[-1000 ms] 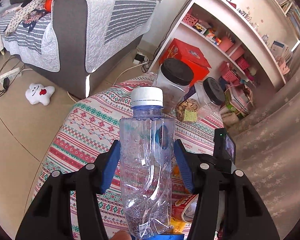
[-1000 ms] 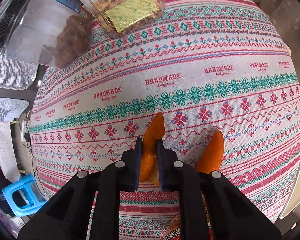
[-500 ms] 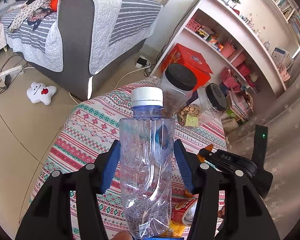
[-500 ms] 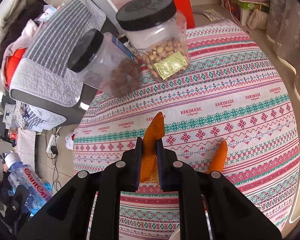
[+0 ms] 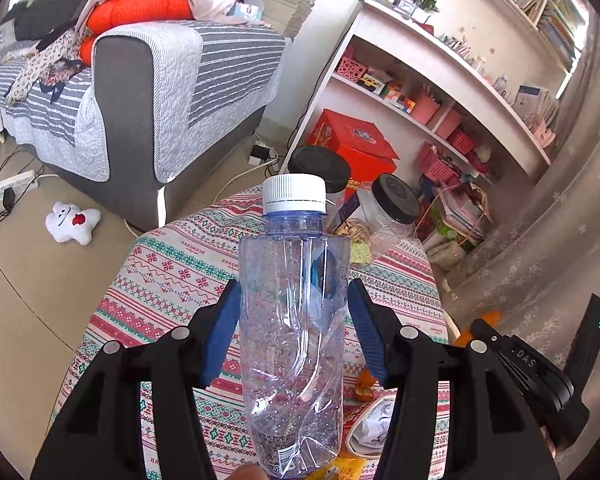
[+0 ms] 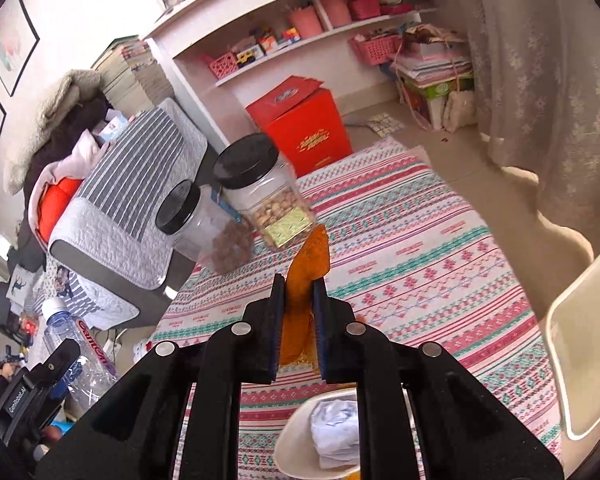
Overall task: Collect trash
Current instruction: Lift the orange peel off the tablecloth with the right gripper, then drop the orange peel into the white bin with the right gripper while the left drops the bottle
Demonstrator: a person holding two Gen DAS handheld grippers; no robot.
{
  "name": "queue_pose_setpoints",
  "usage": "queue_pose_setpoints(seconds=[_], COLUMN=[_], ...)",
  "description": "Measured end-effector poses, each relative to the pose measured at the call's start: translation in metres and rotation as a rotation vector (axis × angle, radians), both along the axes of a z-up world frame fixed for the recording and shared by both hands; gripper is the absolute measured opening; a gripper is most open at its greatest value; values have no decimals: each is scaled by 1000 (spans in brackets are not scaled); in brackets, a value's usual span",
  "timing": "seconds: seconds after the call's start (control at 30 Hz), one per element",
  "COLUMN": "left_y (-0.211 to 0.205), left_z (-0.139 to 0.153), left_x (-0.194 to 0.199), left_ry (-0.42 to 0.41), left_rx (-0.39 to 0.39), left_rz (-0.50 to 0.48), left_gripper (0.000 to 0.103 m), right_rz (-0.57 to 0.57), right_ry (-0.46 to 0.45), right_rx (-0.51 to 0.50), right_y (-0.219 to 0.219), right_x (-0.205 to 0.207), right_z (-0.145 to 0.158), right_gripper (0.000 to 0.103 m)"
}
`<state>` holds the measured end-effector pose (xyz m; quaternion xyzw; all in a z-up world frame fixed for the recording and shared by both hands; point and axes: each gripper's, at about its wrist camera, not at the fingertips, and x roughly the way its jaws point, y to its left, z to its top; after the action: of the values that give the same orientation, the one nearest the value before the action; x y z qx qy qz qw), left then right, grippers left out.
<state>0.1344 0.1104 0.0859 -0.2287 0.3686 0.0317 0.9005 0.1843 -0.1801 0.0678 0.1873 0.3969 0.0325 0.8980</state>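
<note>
A crumpled clear plastic bottle (image 5: 292,320) with a white cap stands upright between the blue pads of my left gripper (image 5: 294,304), which is shut on it above the patterned tablecloth (image 5: 172,272). In the right wrist view the same bottle (image 6: 76,352) shows at the lower left. My right gripper (image 6: 299,292) is shut on a strip of orange peel (image 6: 310,260), held in the air over the table. The left wrist view catches that gripper (image 5: 520,364) at the right. A second orange peel (image 5: 365,385) lies on the cloth. A paper cup (image 6: 292,448) holds a crumpled tissue (image 6: 334,428).
Two black-lidded snack jars (image 6: 260,188) (image 6: 196,224) stand at the table's far edge. A red box (image 6: 304,120) and white shelves (image 5: 440,80) lie beyond. A grey striped sofa (image 5: 160,92) is at the left. A white chair (image 6: 580,340) is at the right, by a curtain (image 6: 548,80).
My right gripper has lifted the orange peel off the cloth and tipped upward, leaving the second peel on the table. My left gripper drew back slightly, still holding the bottle.
</note>
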Motion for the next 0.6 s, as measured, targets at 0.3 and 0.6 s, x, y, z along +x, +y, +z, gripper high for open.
queue_pose_setpoints(seconds=[0.3, 0.6], left_y=[-49, -98], left_z=[2, 4], left_x=[-3, -6], left_ry=[-24, -43], left_rx=[37, 91], left_rz=[-87, -164], left_gripper=[55, 55], right_rz=[-238, -454], right_ry=[-100, -101], right_rx=[-173, -332], right_y=[-98, -185], right_x=[-55, -96], right_z=[20, 19], right_gripper=[13, 14])
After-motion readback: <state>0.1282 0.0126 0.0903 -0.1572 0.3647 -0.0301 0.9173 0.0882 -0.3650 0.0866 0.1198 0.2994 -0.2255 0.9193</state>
